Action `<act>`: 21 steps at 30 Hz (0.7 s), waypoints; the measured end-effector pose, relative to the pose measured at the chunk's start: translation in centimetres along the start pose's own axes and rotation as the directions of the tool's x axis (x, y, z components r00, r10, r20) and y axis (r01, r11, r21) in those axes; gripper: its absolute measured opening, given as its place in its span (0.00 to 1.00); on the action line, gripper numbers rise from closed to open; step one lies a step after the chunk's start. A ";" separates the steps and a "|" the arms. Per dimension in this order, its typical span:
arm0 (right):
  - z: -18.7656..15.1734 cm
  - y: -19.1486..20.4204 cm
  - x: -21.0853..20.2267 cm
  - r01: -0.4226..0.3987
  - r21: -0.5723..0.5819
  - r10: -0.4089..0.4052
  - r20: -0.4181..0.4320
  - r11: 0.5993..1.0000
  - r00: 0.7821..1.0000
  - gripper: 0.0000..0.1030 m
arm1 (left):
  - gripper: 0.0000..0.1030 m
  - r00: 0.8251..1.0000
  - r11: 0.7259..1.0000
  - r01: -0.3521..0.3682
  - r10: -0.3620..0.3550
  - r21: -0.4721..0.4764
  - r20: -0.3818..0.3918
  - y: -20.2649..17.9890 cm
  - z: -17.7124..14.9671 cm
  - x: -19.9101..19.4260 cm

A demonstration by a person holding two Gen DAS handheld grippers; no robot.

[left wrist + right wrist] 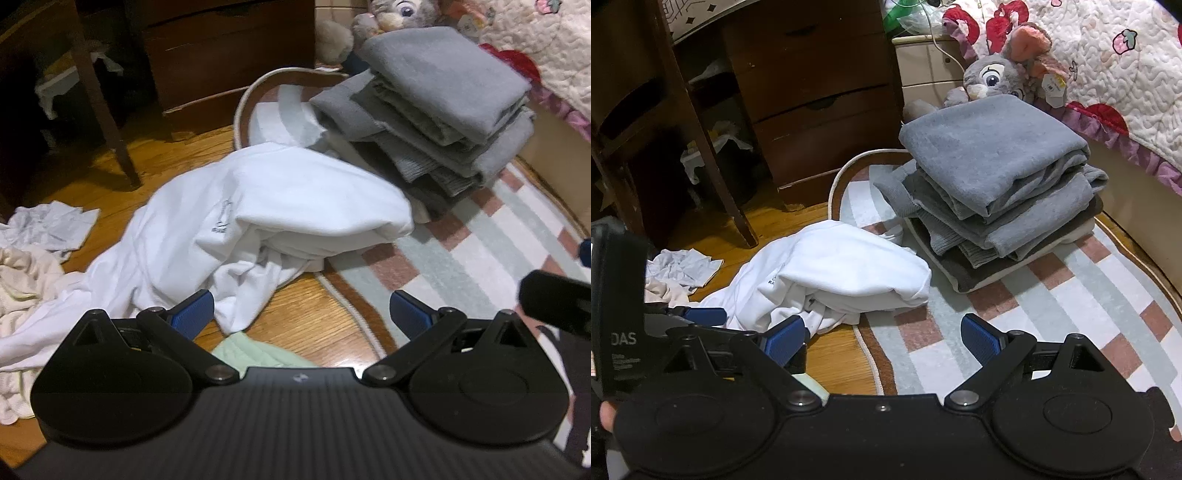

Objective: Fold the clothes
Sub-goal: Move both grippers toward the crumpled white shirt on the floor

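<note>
A white garment (pixel 258 206) lies loosely bunched and partly folded, half on the wood floor and half on the striped rug (pixel 461 251). My left gripper (pixel 301 314) hovers open just in front of its near edge, and the left pad is close to the cloth. In the right wrist view the same white garment (pixel 842 273) sits ahead and to the left of my right gripper (pixel 884 338), which is open and empty. A stack of folded grey clothes (pixel 997 177) stands on the rug behind it. The left gripper's blue fingertip (pixel 705 316) shows at the left.
Crumpled unfolded clothes (pixel 44 229) lie on the floor to the left. A pale green cloth (pixel 255 350) lies under the left gripper. A dark wooden dresser (pixel 820 92) and a chair leg (pixel 731 192) stand behind. A plush bunny (pixel 997 77) leans by the quilted bed (pixel 1108 74).
</note>
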State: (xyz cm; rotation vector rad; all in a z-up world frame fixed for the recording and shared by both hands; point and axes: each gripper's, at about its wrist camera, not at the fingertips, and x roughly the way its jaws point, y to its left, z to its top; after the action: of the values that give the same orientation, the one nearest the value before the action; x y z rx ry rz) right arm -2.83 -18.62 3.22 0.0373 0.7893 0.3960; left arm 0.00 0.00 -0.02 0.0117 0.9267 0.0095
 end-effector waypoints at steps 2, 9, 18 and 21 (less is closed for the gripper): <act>0.0 -0.2 0.2 -0.013 0.013 0.013 -0.002 1.000 1.000 0.91 | 1.00 1.000 1.000 -0.020 0.020 0.006 0.002 0.0 0.0 0.1; 0.2 -0.2 0.8 -0.051 0.033 0.052 -0.029 0.998 0.998 0.91 | 1.00 1.000 1.000 -0.010 0.010 -0.001 -0.024 -0.2 0.5 0.6; 3.0 -0.3 1.9 -0.136 0.059 0.140 -0.076 0.989 0.987 0.91 | 1.00 1.000 0.998 -0.013 0.013 -0.054 -0.012 5.1 1.9 1.2; 2.9 -0.3 2.5 -0.138 0.071 0.144 -0.079 0.988 0.986 0.91 | 1.00 1.000 0.998 -0.004 0.002 -0.068 -0.026 5.8 1.8 1.6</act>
State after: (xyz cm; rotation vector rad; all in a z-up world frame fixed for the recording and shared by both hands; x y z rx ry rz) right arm 0.87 -17.62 3.53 0.1393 0.8858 0.5083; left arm 2.42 5.85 -0.12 -0.0506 0.9513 0.0443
